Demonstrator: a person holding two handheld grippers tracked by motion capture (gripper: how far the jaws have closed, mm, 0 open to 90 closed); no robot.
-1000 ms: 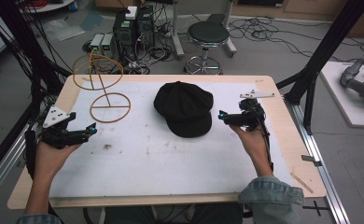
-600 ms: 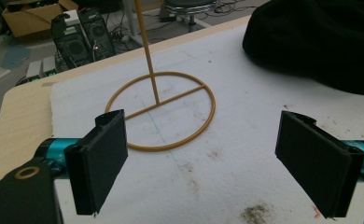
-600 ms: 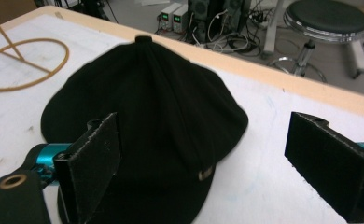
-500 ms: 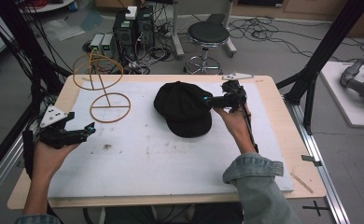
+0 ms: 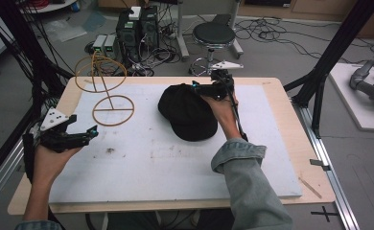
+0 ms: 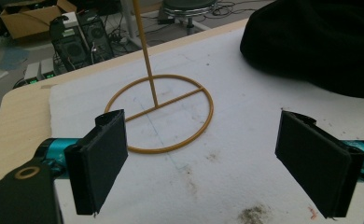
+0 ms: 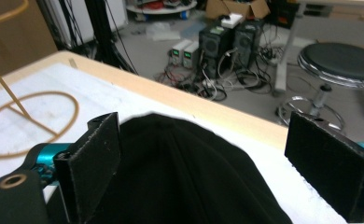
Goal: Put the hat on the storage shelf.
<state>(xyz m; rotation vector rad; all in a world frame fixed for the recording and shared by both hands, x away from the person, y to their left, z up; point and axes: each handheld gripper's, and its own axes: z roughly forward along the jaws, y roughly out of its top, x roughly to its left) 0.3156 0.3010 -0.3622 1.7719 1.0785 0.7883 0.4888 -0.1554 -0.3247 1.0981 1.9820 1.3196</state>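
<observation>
Two claws are in use, both with jaws spread apart and empty. Right claw (image 5: 198,87) is positioned over the far edge of the black cap (image 5: 187,112), which lies on the white mat of the surface (image 5: 281,88), right of the gold wire stand (image 5: 106,93). Left claw (image 5: 90,134) is held near the surface's left edge, well apart from the cap.

High view is looking forward and down over the whole table (image 5: 281,103). Left gripper view is sitting low near the left edge, facing the wire stand (image 6: 159,112). Right gripper view is hovering close above the black cap (image 7: 180,172), facing the far-left corner; both are sharing stand and cap.
</observation>
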